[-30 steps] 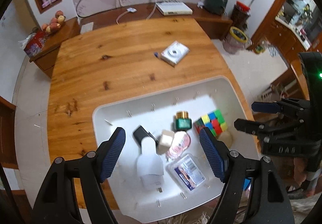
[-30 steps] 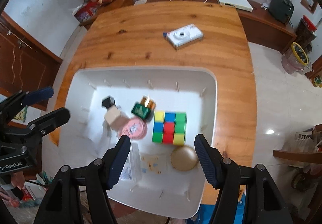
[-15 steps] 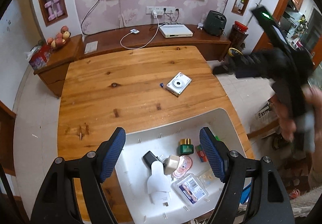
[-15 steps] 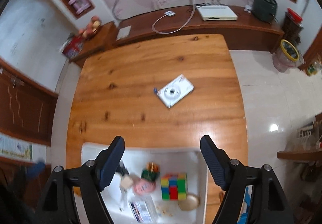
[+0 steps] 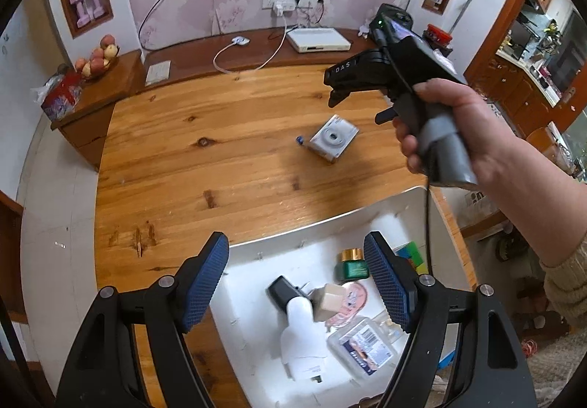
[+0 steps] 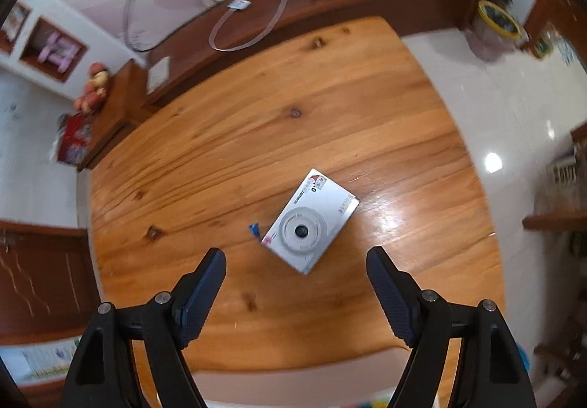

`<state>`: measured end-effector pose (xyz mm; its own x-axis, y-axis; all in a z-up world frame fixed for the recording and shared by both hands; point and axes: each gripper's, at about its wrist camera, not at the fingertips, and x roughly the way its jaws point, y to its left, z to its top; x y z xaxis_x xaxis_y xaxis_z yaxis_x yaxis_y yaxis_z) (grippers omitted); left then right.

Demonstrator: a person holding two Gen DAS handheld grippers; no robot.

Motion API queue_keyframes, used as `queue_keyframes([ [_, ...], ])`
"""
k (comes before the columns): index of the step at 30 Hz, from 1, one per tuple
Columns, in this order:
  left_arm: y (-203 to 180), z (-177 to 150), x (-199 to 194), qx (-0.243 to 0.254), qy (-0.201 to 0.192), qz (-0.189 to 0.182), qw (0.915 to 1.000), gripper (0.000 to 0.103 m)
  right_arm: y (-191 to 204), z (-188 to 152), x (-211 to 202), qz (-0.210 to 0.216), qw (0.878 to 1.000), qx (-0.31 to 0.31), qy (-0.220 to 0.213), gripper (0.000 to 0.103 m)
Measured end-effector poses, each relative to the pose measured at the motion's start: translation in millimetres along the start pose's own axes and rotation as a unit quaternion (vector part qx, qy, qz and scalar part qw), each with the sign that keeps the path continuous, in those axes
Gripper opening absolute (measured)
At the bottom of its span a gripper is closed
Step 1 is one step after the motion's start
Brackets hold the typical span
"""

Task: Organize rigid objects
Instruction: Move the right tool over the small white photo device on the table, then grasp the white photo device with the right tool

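Right hand-held gripper [image 6: 295,283] hangs open just above the camera [image 6: 310,221].

In the left wrist view the white bin [image 5: 323,228] runs off the bottom edge, and the left gripper's right finger [image 5: 385,283] covers most of the colour cube [image 5: 412,254] inside it. In the right wrist view the bin's rim [image 6: 293,386] barely shows, and everything beyond the wooden table [image 6: 256,121] is motion-blurred.
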<state>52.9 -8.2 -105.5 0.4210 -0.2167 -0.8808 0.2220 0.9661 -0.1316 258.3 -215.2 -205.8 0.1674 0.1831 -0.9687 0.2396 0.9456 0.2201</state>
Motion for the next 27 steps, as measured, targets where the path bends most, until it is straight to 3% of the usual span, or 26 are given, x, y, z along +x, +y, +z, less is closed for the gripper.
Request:
queue_keyframes([
  [9,28,-2,24,-0.032,0.028,-0.001,0.9991,0.079,4,12,73,-0.055,0.997,0.046,0.035,0.080],
  [20,34,-4,34,-0.034,0.040,-0.011,0.9986,0.079,4,6,102,-0.104,0.991,0.069,0.044,0.081],
  [27,29,-6,35,-0.030,0.045,-0.017,0.9984,0.079,4,4,96,-0.099,0.992,0.069,0.027,0.064],
])
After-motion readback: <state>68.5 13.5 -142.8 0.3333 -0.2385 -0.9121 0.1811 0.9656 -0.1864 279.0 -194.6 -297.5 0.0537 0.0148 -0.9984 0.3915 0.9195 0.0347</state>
